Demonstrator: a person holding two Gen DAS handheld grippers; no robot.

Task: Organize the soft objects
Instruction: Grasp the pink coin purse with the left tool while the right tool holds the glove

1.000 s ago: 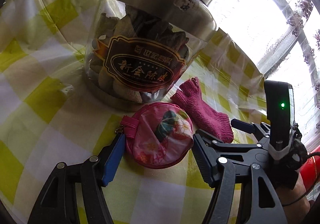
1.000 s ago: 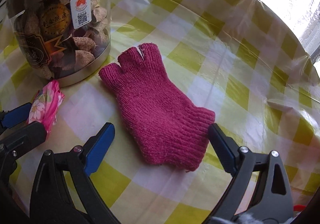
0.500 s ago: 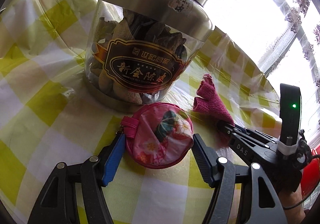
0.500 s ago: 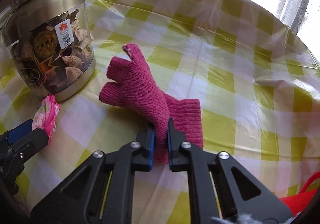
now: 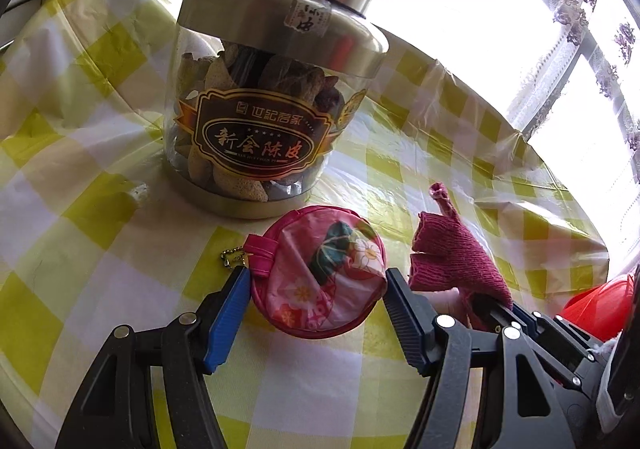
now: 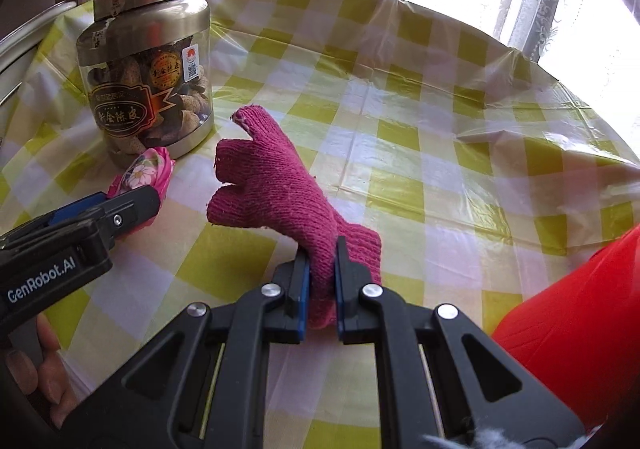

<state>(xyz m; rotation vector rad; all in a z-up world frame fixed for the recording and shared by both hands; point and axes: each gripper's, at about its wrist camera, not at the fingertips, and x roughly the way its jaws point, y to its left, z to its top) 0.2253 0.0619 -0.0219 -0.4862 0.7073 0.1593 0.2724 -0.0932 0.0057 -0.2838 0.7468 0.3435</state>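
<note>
A magenta knitted glove (image 6: 276, 189) is pinched at its cuff by my right gripper (image 6: 320, 281), which is shut on it and holds it raised off the checked tablecloth. The glove also shows in the left wrist view (image 5: 452, 257). A round pink floral pouch (image 5: 320, 273) with a small ball chain sits between the fingers of my left gripper (image 5: 312, 313). Both fingers touch the pouch's sides and the jaws stand wide around it. The pouch's edge shows in the right wrist view (image 6: 144, 173).
A large clear jar (image 5: 264, 105) with a metal lid and dried peel inside stands just behind the pouch; it also shows in the right wrist view (image 6: 148, 81). A red object (image 6: 580, 329) lies at the right. The yellow-checked tablecloth (image 6: 420, 129) covers a round table.
My right gripper closed on the glove's cuff and lifted it up and back. My left gripper pulled back and up a little; the pouch stays between its fingers.
</note>
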